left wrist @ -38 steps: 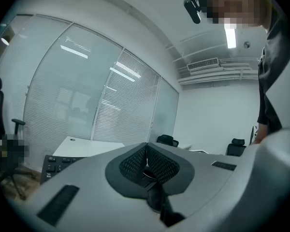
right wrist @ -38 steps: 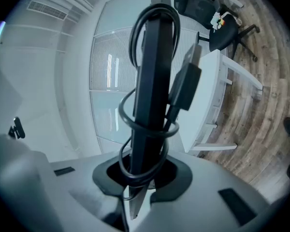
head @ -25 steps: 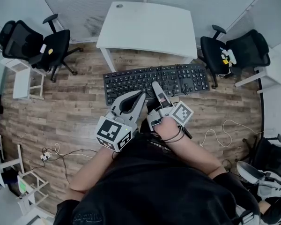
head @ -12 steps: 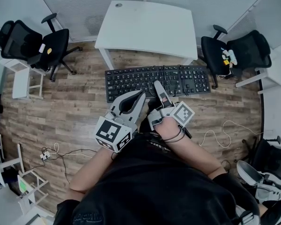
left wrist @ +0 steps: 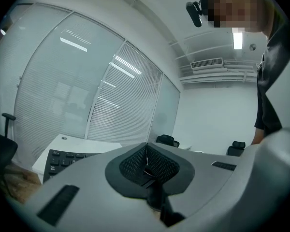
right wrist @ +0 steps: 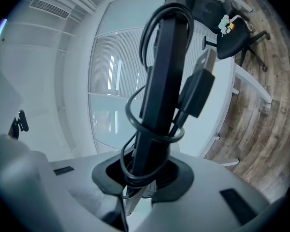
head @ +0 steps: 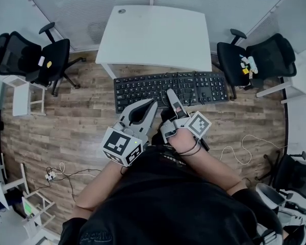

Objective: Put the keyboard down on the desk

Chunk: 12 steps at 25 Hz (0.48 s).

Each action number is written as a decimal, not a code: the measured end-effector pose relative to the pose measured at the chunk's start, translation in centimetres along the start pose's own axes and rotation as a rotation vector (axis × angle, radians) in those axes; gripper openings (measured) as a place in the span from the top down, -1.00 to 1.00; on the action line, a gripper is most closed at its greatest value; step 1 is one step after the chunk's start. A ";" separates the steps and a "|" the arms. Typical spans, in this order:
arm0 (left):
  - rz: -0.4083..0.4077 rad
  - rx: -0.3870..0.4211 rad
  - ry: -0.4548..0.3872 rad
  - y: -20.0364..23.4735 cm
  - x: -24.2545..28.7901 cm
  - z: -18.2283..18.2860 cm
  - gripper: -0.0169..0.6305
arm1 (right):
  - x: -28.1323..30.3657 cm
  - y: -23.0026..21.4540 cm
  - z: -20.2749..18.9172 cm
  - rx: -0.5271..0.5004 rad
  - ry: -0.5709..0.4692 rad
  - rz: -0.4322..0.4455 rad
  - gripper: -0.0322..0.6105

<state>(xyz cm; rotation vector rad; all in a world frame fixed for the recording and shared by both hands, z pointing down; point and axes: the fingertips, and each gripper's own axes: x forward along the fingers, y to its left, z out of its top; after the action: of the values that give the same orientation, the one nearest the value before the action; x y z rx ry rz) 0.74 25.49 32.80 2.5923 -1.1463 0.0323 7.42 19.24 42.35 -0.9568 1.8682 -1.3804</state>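
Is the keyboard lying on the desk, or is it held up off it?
Off the desk. The keyboard hangs over the wooden floor in front of the white desk, clamped edge-on in the right gripper.

Office, by all signs. White desk (head: 158,34) stood against wall of glass panels fitted with slatted blinds (head: 81,4). Black swivel chairs on castors sat at either side: left chair (head: 53,60), right chair (head: 233,57) (another behind each). Floor (head: 76,121) was wood-look plank, with loose cables (head: 52,175) trailing across it. Left gripper view showed ceiling strip light (left wrist: 238,37) and air vent (left wrist: 206,63) above plain white walls, plus more blind-covered glass partitions.
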 end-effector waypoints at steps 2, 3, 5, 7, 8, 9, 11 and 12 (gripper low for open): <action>0.001 0.006 -0.005 0.7 2.1 0.6 0.89 | 1.2 -0.6 1.6 -0.007 0.007 0.005 0.60; 0.002 0.008 -0.009 1.0 3.2 0.8 0.89 | 1.8 -1.0 2.5 -0.013 0.012 0.006 0.60; 0.000 0.008 -0.017 1.3 5.5 1.5 0.89 | 2.9 -1.6 4.5 -0.022 0.020 0.005 0.60; 0.000 0.004 -0.026 1.7 7.9 2.1 0.89 | 4.0 -1.9 6.8 -0.027 0.024 0.007 0.60; 0.002 -0.001 -0.031 1.8 9.0 2.5 0.89 | 4.5 -2.0 7.9 -0.030 0.026 0.012 0.60; 0.003 -0.005 -0.037 1.9 10.0 2.9 0.89 | 5.0 -2.0 9.0 -0.035 0.028 0.018 0.60; -0.002 -0.005 -0.046 1.9 11.4 3.3 0.89 | 5.6 -1.9 10.4 -0.046 0.032 0.035 0.60; -0.008 -0.004 -0.047 1.9 11.7 3.3 0.89 | 5.8 -1.8 10.8 -0.049 0.030 0.043 0.60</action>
<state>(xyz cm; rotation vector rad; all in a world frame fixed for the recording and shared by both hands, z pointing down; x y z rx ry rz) 6.99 14.98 31.80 2.6067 -1.1506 -0.0324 13.39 8.49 40.92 -0.9194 1.9423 -1.3361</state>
